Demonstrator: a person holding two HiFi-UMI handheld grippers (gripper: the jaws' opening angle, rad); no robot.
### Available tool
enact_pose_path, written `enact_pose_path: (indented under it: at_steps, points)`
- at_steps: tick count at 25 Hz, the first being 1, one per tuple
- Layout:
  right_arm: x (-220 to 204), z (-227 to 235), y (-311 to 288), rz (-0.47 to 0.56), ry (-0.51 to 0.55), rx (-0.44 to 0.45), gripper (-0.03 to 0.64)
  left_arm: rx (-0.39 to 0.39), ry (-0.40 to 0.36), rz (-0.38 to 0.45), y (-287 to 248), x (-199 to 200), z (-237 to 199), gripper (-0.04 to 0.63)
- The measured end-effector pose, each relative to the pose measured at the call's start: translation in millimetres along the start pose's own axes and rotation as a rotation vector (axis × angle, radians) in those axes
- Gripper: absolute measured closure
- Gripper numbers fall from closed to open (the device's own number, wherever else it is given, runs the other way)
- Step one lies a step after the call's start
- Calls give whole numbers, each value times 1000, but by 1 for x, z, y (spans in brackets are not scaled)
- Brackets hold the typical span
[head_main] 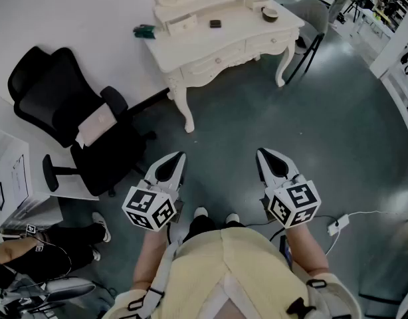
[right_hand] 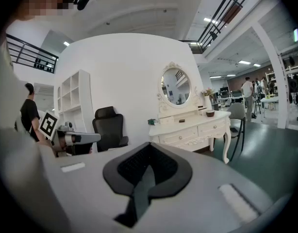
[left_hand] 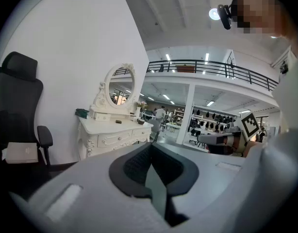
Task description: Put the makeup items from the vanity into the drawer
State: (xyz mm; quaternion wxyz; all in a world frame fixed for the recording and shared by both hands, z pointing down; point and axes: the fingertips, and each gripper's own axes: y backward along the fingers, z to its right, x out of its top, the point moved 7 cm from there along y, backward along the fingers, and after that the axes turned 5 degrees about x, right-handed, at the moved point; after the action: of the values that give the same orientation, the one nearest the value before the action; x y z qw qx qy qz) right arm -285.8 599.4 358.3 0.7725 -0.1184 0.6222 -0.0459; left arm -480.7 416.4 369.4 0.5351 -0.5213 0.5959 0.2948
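Note:
The white vanity stands across the floor at the top of the head view, its front drawers closed. On its top lie a small dark item, a round jar, and a teal item at the left end. My left gripper and right gripper hang side by side over the grey floor, well short of the vanity, both shut and holding nothing. The vanity with its oval mirror appears far ahead in the left gripper view. The right gripper view also has the vanity in the distance.
A black office chair stands left of the vanity and a grey chair at its right end. A white power strip with its cable lies on the floor to my right. A seated person's legs are at the bottom left.

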Motion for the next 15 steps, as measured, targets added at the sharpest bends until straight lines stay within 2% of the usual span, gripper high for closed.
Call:
enact_pose_path:
  at_steps: [10, 15]
  points:
    - [2, 17, 12, 13, -51, 47, 615, 28, -18, 21, -13, 1, 23, 598]
    - [-4, 19, 15, 1, -43, 59, 615, 63, -64, 23, -12, -5, 31, 598]
